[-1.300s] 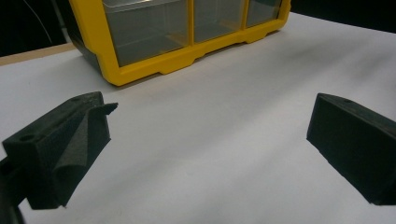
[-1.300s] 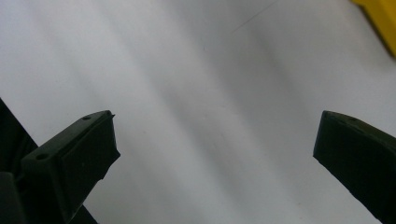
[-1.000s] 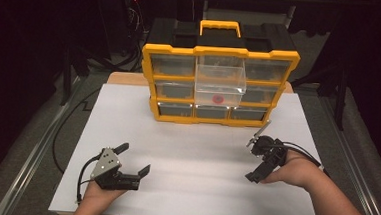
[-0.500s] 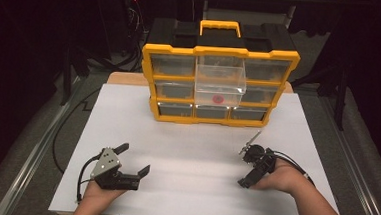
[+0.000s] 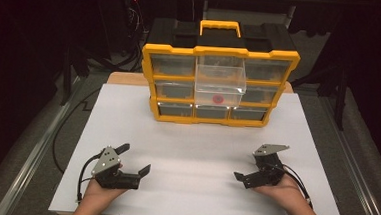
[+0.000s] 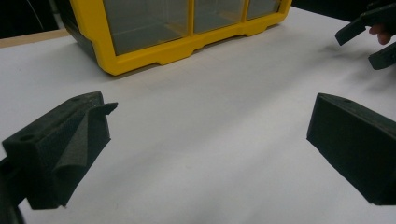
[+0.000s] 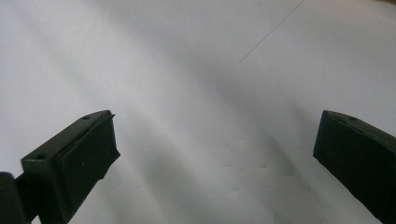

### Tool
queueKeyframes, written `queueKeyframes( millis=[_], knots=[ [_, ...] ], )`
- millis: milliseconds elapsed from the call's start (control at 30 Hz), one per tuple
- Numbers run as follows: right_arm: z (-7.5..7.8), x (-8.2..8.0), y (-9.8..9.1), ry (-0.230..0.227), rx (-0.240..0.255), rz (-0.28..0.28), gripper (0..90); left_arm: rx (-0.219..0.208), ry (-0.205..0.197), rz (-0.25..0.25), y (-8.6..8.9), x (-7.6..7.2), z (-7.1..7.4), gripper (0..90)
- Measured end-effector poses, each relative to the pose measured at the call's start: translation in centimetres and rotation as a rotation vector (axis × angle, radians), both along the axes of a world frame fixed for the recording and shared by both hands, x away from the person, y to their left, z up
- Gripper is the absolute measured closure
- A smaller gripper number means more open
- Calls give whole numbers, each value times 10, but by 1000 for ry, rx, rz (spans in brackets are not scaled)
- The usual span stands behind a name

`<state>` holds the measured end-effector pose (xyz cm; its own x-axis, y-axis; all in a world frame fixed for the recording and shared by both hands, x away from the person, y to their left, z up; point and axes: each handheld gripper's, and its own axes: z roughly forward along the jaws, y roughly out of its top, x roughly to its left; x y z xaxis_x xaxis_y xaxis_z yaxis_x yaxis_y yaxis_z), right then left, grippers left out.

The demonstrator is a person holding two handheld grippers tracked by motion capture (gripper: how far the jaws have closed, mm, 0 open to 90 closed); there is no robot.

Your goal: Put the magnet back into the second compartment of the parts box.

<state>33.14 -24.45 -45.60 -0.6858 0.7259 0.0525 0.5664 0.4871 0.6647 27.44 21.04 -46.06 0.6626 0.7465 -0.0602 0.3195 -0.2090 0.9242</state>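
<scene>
A yellow and black drawer organizer stands at the back of the white table. Its clear middle drawer is pulled out, and a small red thing shows at its front. My left gripper rests near the front left edge, open and holding nothing; in the left gripper view my left gripper faces the organizer's bottom row. My right gripper lies near the front right, pointing left. In the right gripper view my right gripper is open over bare white table.
The other hand's gripper shows far off at the top right of the left gripper view. Metal rails run along both table sides, and cables hang at the left. Wide white surface lies between the grippers and the organizer.
My right gripper has drawn back toward the front edge and turned to point left, low over the table. The left gripper has stayed put.
</scene>
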Motion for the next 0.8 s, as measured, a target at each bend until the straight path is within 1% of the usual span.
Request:
queueKeyframes(
  millis=[33,100,133,233,267,333,367,433,467,533,567,633,667,733,767,800],
  knots=[
    [-1,-2,-2,-19,21,-20,4,-3,2,1,0,0,0,5],
    [-2,-7,-5,-60,84,-50,4,-9,2,-3,0,0,0,5],
    [-1,-9,-7,-90,104,-59,4,-9,1,-5,0,0,0,5],
    [4,-18,-13,-175,185,-89,4,-10,3,-7,1,2,0,5],
    [7,-21,-15,-211,203,-98,4,-9,7,-4,1,2,0,5],
    [11,-27,-21,-250,231,-108,4,-7,10,1,2,2,0,5],
    [13,-33,-27,-273,260,-112,4,-7,11,2,2,2,0,5],
    [13,-36,-31,-285,283,-113,4,-10,7,11,2,0,0,5],
    [13,-40,-34,-289,303,-112,4,-17,6,14,3,-2,0,5],
    [11,-47,-38,-317,322,-112,4,-29,-4,12,2,-4,1,5],
    [11,-50,-39,-327,330,-105,3,-32,-6,10,2,-4,2,4],
    [11,-52,-37,-341,337,-106,4,-25,-8,8,0,-4,1,3],
    [12,-52,-36,-348,351,-106,4,-24,-6,10,-1,-3,1,3],
    [11,-50,-34,-333,393,-101,3,-20,-7,15,-2,-3,1,4],
    [11,-50,-32,-327,386,-93,4,-19,-13,18,-2,-4,1,3],
    [10,-50,-30,-330,365,-82,4,-22,-24,18,-3,-5,2,3]
  ],
)
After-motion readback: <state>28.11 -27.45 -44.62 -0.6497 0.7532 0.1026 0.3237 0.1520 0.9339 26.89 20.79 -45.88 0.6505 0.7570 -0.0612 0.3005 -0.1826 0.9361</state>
